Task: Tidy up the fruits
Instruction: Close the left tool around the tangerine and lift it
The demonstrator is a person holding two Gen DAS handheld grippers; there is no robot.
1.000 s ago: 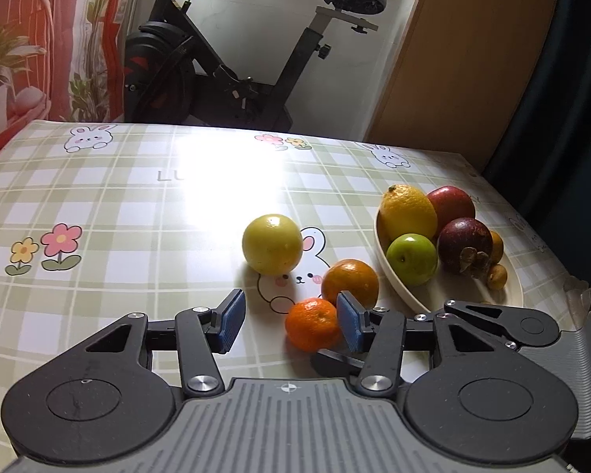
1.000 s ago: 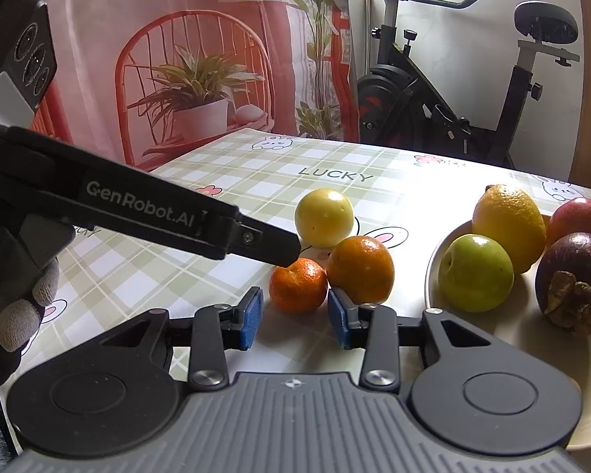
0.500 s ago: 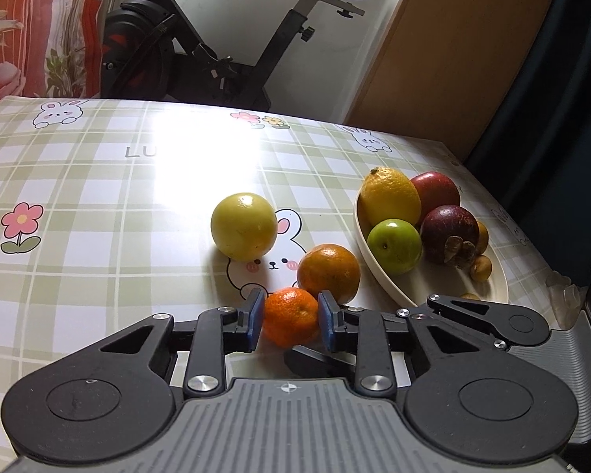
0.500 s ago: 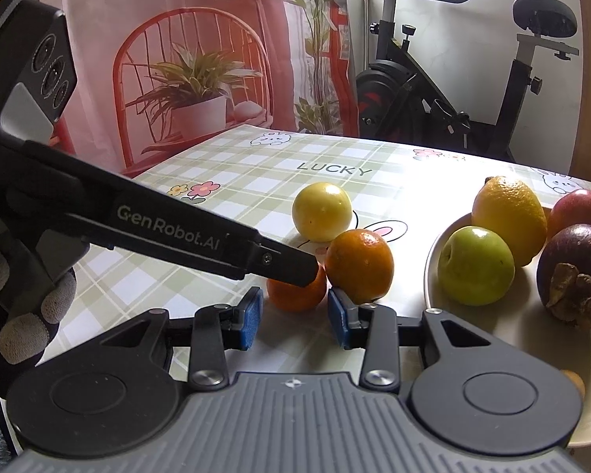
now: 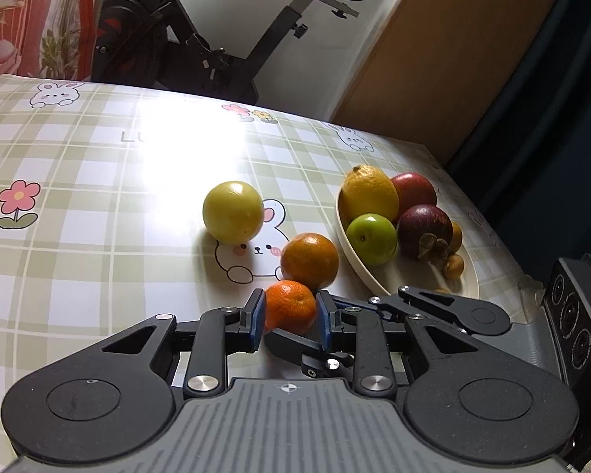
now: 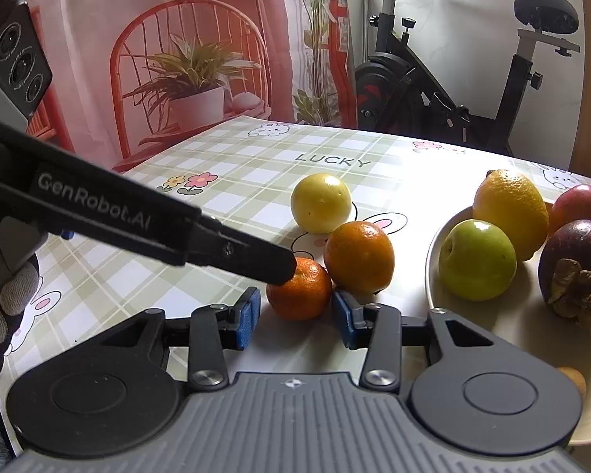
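A small mandarin (image 5: 289,305) rests on the checked tablecloth, and my left gripper (image 5: 290,317) is shut on it with a blue pad against each side. In the right wrist view the left gripper's black finger (image 6: 138,220) lies across the mandarin (image 6: 299,289). My right gripper (image 6: 296,319) stands open just behind it, its pads wider than the fruit and not touching. A larger orange (image 5: 309,262) (image 6: 358,256) touches the mandarin. A yellow round fruit (image 5: 232,213) (image 6: 321,203) sits farther back.
At the right a cream plate (image 5: 406,276) (image 6: 532,315) holds a lemon (image 5: 370,195), a green apple (image 6: 476,260), a red apple (image 5: 413,189), a mangosteen (image 5: 423,230) and small brown fruits. An exercise bike (image 5: 201,47) stands beyond the table. A gloved hand (image 6: 4,307) holds the left gripper.
My left gripper came forward around the mandarin and shut on it. The right gripper stayed open and edged a little closer to the fruit.
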